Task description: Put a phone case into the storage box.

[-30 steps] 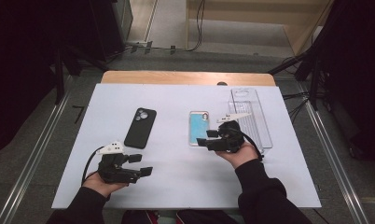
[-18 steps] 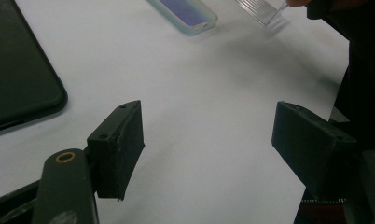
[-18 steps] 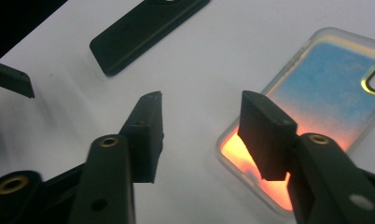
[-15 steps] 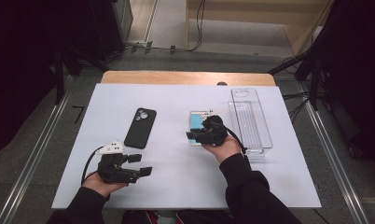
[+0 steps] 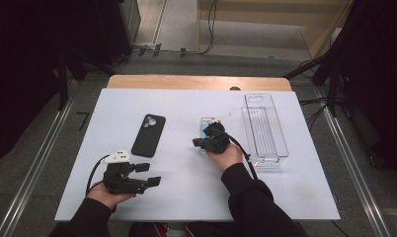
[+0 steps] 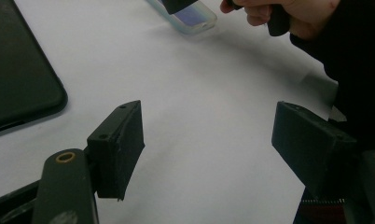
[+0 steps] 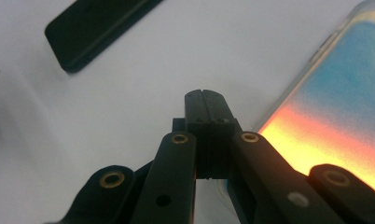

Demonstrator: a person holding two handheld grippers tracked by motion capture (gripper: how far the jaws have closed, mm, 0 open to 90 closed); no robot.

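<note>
A phone in a clear case with a blue and orange back (image 5: 206, 123) (image 7: 335, 102) lies flat mid-table. My right gripper (image 5: 197, 143) (image 7: 205, 100) sits low over its left edge, pointing left. Its jaws have just been closing and now meet, shut with nothing between them. A black phone (image 5: 148, 135) (image 7: 97, 28) lies face down further left. My left gripper (image 5: 149, 174) (image 6: 209, 135) rests near the front left, open and empty, with bare table between its jaws. The black phone (image 6: 17, 79) and the colourful phone (image 6: 190, 14) also appear in the left gripper view.
A clear oblong plastic tray (image 5: 264, 128) stands to the right of the colourful phone. The white table top (image 5: 177, 103) ends in a wooden strip at the back. The person's right hand (image 6: 288, 14) and dark sleeve cross the left gripper view.
The right hand has moved left and down across the colourful phone, and its jaws have closed together. The left hand and both phones have stayed put.
</note>
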